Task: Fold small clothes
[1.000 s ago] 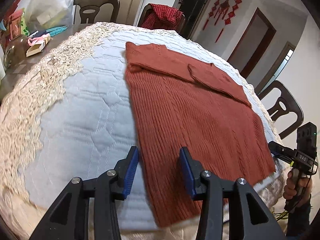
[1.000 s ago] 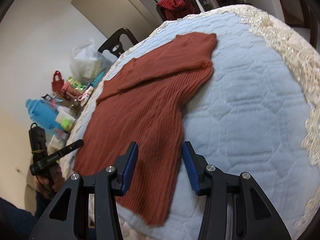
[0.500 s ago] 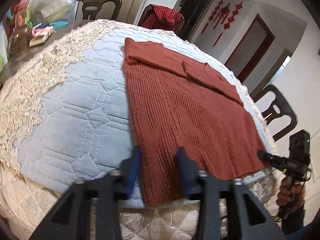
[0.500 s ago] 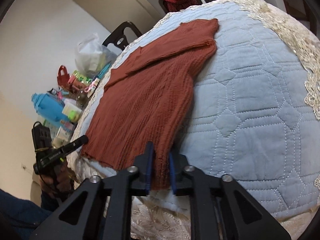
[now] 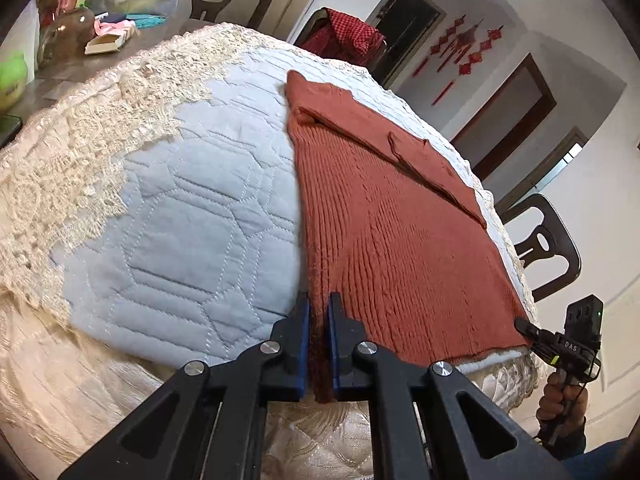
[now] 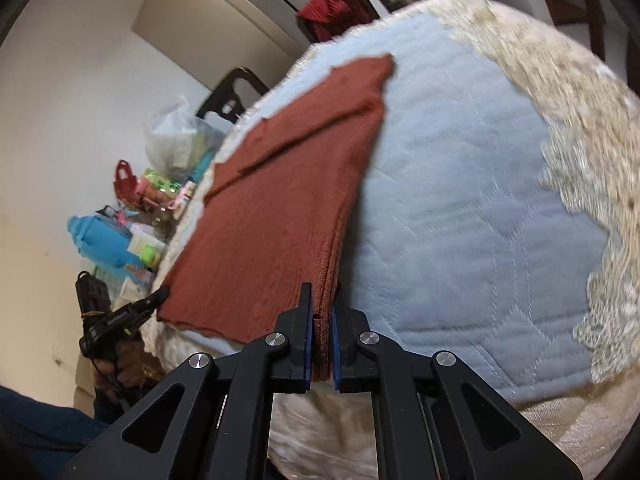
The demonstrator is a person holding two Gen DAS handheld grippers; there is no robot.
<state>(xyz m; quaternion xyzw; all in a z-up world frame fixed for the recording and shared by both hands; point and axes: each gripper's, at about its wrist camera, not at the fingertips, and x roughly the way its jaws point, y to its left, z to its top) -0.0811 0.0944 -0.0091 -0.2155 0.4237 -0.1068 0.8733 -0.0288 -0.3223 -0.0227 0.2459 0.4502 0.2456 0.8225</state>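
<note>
A rust-red knitted sweater (image 5: 384,216) lies flat on a pale blue quilted cover (image 5: 192,216), its sleeves folded across the far end. My left gripper (image 5: 319,312) is shut on the sweater's near left hem corner at the table's front edge. In the right wrist view my right gripper (image 6: 320,304) is shut on the other near hem corner of the sweater (image 6: 280,200). Each gripper also shows in the other's view: the right one (image 5: 528,326) at the sweater's right corner, the left one (image 6: 158,294) at its left corner.
The quilt (image 6: 480,220) has a cream lace border (image 5: 80,160) and hangs over the table's front edge. Clutter stands at the far left: a plastic bag (image 6: 176,136), a blue bottle (image 6: 104,244), boxes (image 5: 108,42). Dark chairs (image 5: 544,248) stand around the table.
Both grippers came down to the sweater's near hem and closed on its two corners; a second ago both were open above the cloth.
</note>
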